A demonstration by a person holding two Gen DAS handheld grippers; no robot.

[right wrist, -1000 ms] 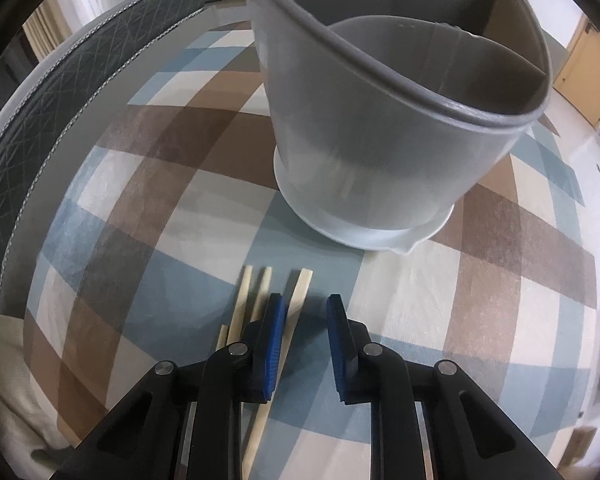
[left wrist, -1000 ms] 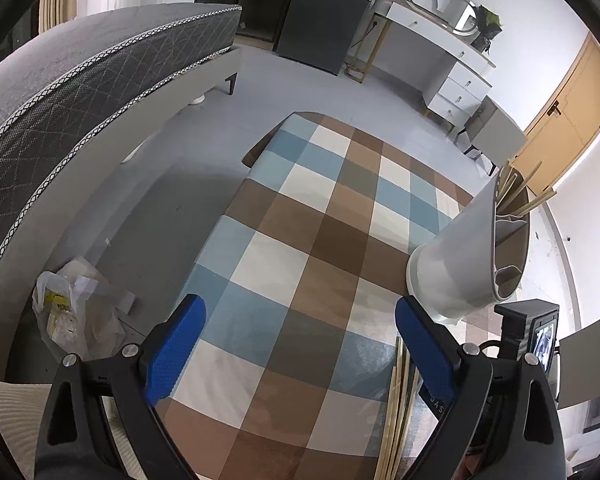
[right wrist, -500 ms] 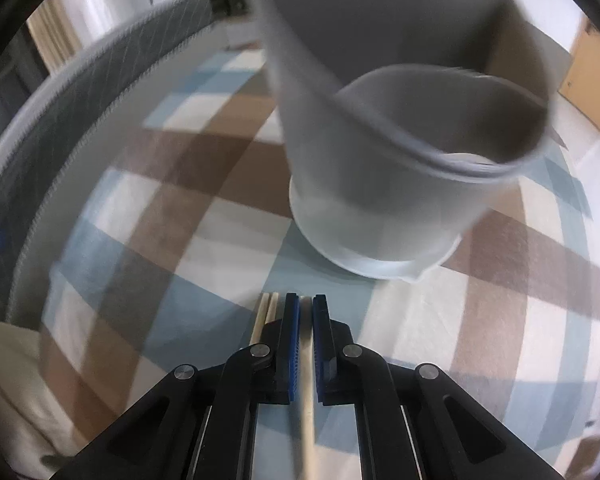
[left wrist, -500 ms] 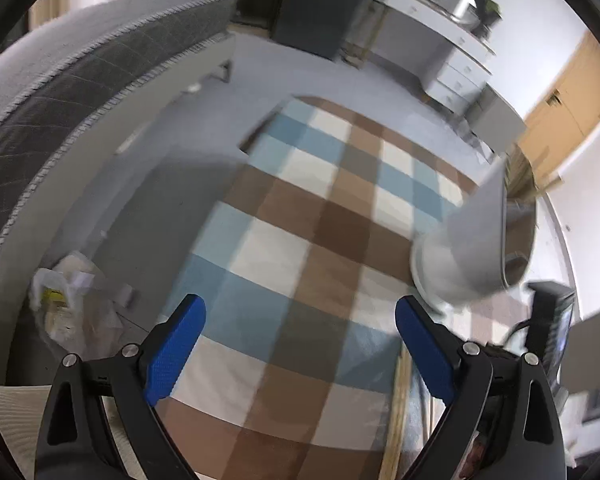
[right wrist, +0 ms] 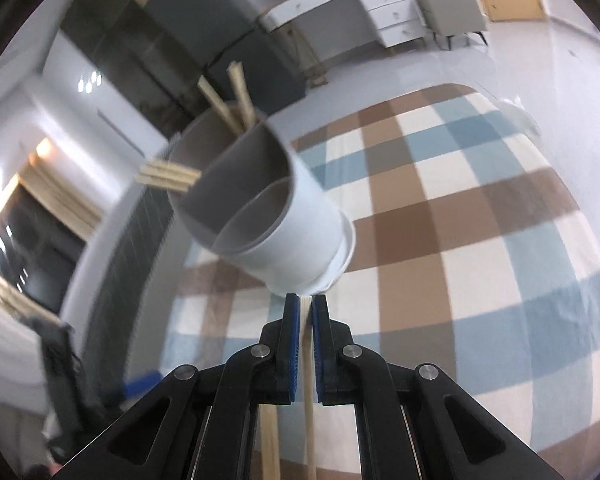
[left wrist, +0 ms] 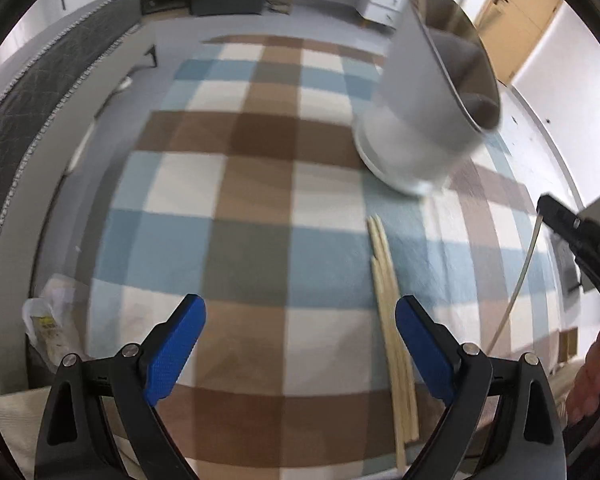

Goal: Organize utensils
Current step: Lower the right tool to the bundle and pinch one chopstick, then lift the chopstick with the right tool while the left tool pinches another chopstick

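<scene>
bedroom setup: grey bed [left wrist: 40, 92] at left, checked tablecloth [left wrist: 260, 208] over the table, white dresser [right wrist: 384, 12] at the back.

left to right in the left wrist view: crumpled plastic bag [left wrist: 52, 328] off the table edge. left gripper [left wrist: 300, 344] hovers over the cloth, jaws wide, nothing between them. loose chopsticks [left wrist: 388, 300], a small bundle, lie flat on the cloth just inside its right pad, tips pointing toward the grey utensil holder [left wrist: 428, 120], which stands near but apart from them. far right, right gripper [left wrist: 556, 216] is off the table with one chopstick [left wrist: 520, 280] hanging from it.

right wrist view confirms: right gripper [right wrist: 305, 344] jaws nearly together, pinched on that single chopstick [right wrist: 308, 392]. utensil holder [right wrist: 260, 208] ahead, with several sticks already standing in its back compartment; front compartment looks empty.

progress: partway, i'd say. some sticks binned, one in transit, bundle left on the table.
</scene>
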